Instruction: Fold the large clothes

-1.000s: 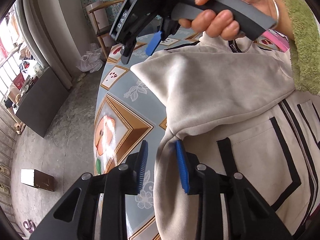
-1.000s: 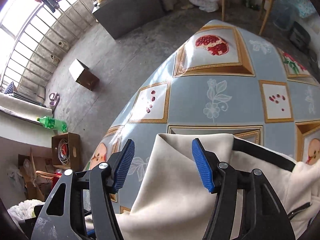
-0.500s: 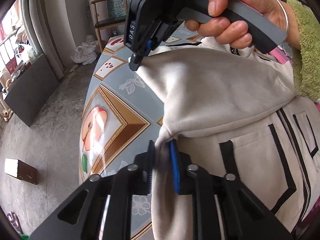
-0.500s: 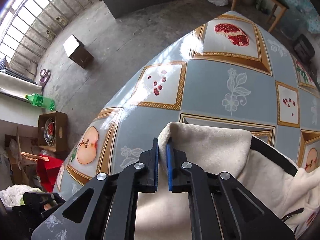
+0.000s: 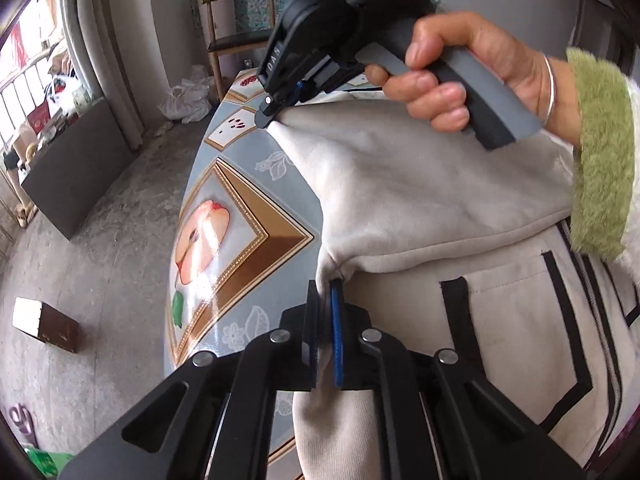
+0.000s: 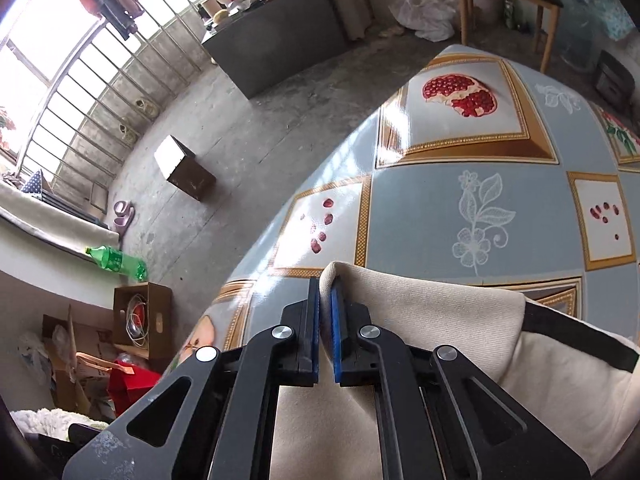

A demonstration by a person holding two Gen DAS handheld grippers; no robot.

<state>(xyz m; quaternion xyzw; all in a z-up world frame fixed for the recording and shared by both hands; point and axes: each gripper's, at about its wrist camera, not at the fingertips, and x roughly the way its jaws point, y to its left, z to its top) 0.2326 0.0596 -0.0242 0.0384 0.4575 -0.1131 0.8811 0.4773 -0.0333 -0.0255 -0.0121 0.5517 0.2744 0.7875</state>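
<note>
both jaws, wide a second ago, now pinch the beige hoodie (image 5: 420, 200), left gripper (image 5: 325, 320) and right gripper (image 6: 326, 312), over the fruit-patterned desk (image 6: 420, 220) above a concrete floor (image 6: 240, 120).

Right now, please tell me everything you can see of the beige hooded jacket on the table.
The beige hooded jacket looks like soft fleece with black trim bands and a front zipper. It lies on the fruit-patterned tablecloth, with one fold raised. The left gripper is shut on its edge near a seam; the right gripper is shut on a corner, held by the right hand.
</note>
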